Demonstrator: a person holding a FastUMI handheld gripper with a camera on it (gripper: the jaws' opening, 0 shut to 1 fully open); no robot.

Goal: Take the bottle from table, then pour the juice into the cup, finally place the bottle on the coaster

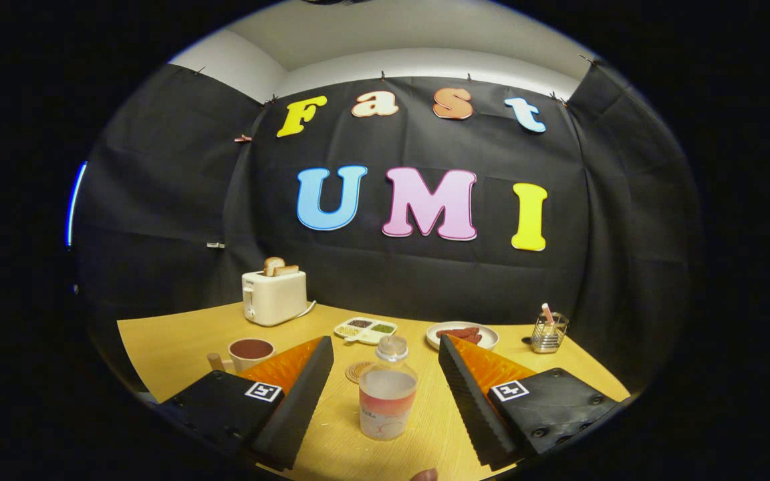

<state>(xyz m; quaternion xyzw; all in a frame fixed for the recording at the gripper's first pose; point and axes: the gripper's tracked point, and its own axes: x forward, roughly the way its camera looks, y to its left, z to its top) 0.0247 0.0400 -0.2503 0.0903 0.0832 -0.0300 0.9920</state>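
A small clear bottle (387, 391) with pale pink juice and a clear cap stands upright on the wooden table (171, 341), between my two fingers with a gap on each side. My gripper (385, 347) is open and touches nothing. A beige cup (249, 353) with a dark inside and a handle stands just beyond the left finger. A round brown coaster (357, 371) lies flat behind the bottle, partly hidden by it.
A white toaster (274, 296) with bread slices stands at the back left. A divided dish (365, 329), a plate of sausages (462, 335) and a wire holder (549, 331) sit along the far side. A fingertip (423, 475) shows just below the bottle.
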